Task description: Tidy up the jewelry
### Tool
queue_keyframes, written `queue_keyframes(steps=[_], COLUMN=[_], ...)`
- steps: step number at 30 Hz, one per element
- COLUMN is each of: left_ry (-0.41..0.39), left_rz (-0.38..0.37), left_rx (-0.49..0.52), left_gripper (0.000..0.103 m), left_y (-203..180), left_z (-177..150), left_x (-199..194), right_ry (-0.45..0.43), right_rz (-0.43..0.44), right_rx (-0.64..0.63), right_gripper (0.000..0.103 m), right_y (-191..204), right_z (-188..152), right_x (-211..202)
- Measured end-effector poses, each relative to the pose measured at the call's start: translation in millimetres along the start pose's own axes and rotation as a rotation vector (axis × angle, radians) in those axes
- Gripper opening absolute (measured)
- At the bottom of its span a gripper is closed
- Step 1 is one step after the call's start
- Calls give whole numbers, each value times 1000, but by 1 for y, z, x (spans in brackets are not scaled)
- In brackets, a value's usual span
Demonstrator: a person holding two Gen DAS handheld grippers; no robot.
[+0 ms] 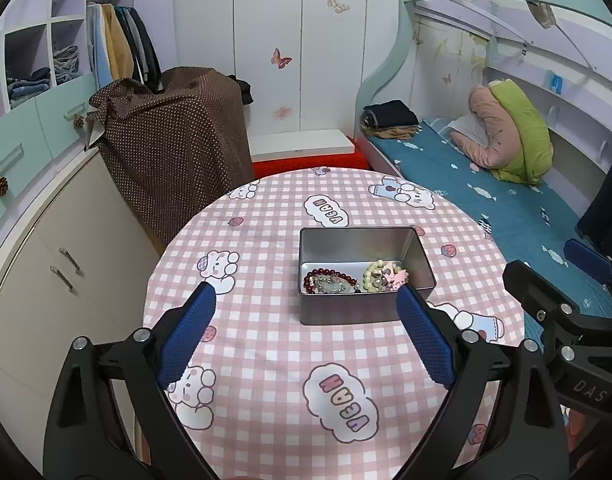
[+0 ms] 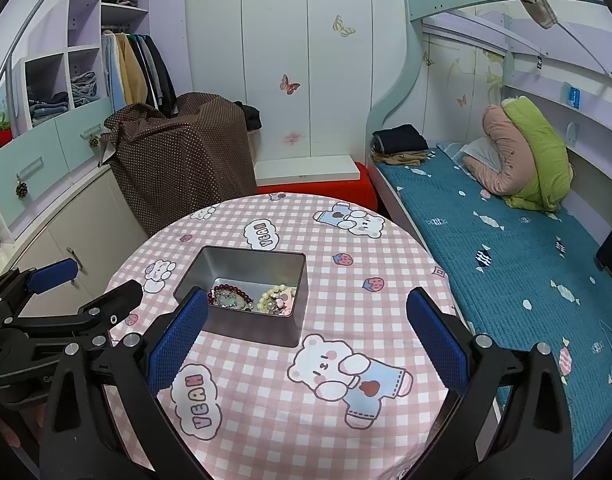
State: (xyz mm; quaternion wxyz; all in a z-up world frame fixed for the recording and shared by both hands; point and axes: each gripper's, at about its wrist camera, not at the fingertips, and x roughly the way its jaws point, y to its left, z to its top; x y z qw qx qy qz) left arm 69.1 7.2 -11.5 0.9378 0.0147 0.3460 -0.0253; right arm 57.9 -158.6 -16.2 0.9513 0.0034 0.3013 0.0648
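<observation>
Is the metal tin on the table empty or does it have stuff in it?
Not empty. The lidless metal tin holds a dark red bead bracelet and pale beaded jewelry on its floor.

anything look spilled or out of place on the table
Nothing stands out. The metal tin sits flat on the checked tablecloth, and the red bead bracelet and pale bead jewelry lie inside it. No pieces show on the cloth. Both grippers, left and right, are open and empty.

"YEAH" on cloud prints of the tablecloth (image 2: 266,420) — "DAS" on the right hand-held gripper (image 1: 545,280).
</observation>
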Motion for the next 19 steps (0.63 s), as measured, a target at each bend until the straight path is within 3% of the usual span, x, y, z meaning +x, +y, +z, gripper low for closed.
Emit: queue_keyframes(steps=[19], left_ry=[36], left_rz=[1], left_rx=[-4], left_gripper=[93], left_y=[0], left_z=[4], left_x=[6], right_ry=[16], right_rz=[2], right_rx=[6], right_gripper=[96], right_y=[-1], right_z=[-3], right_x=[2])
